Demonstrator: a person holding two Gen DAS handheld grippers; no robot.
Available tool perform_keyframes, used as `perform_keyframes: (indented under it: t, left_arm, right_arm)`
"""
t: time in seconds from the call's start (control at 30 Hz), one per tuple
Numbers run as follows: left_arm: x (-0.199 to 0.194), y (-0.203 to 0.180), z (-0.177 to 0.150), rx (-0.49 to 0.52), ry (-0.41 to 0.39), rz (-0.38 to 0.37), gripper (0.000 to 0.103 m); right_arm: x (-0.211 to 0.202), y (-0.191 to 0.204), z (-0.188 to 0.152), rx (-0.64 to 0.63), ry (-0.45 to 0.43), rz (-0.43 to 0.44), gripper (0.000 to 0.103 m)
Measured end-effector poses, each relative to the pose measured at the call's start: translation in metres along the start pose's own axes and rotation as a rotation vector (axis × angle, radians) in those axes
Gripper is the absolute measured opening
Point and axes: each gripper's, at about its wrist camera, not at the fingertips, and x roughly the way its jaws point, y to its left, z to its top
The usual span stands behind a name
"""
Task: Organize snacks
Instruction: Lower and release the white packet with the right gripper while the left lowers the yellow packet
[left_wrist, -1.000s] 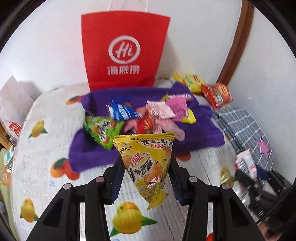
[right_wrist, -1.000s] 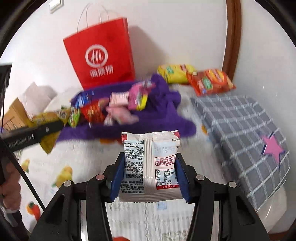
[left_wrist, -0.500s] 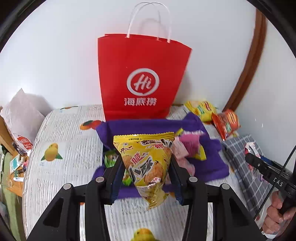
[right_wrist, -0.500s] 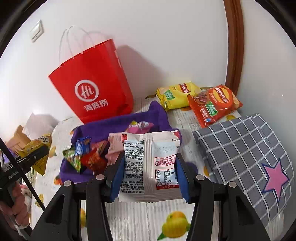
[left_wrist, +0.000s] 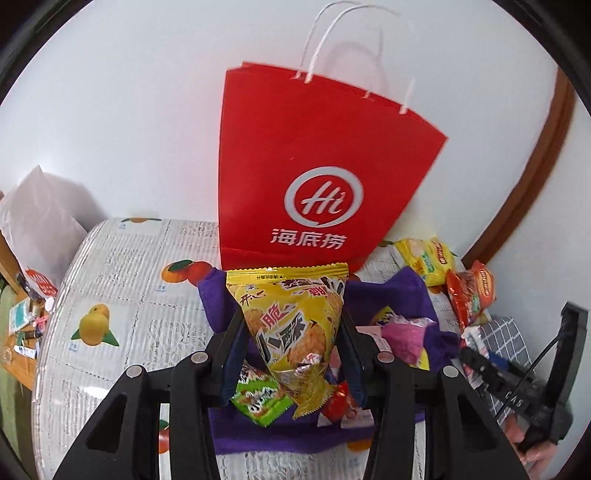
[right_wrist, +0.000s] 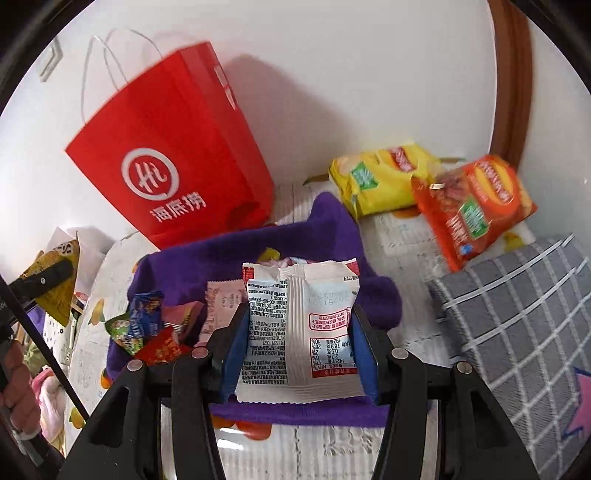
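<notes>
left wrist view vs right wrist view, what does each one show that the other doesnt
Only the left wrist view shows the left gripper clamping the yellow snack packet head-on.

Only the right wrist view shows the right gripper clamping the white snack packet, and the star on the grey checked cushion.

Both show the red paper bag, the purple cloth with loose snacks, and the yellow and orange chip bags.

A plain white wall (left_wrist: 129, 110) with a brown wooden trim (left_wrist: 532, 177) backs a fruit-printed bedsheet (left_wrist: 122, 295).
</notes>
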Motion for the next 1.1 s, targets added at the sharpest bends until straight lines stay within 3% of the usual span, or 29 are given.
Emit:
perform_keyframes:
  t: [0.23,0.37,0.53,0.7,1.1]
  left_arm:
    - [0.025,0.006,-0.002,-0.008,0.039,0.013,0.044]
    - [0.027,0.005,-0.003,-0.001,0.043,0.01,0.044]
    - [0.028,0.002,-0.003,0.004,0.049,0.002,0.044]
    - [0.028,0.002,-0.003,0.0,0.052,0.005,0.044]
    - [0.031,0.005,-0.004,-0.017,0.061,-0.003,0.044]
  right_arm:
    - [0.02,-0.004,-0.01,-0.019,0.0,0.014,0.052]
    - [0.037,-0.011,-0.013,0.007,0.044,0.053,0.052]
    - [0.044,-0.012,-0.013,-0.016,0.025,0.001,0.052]
    - [0.051,-0.011,-0.014,-0.032,0.035,0.017,0.053]
    - [0.044,0.001,-0.019,-0.134,-0.008,-0.044,0.058]
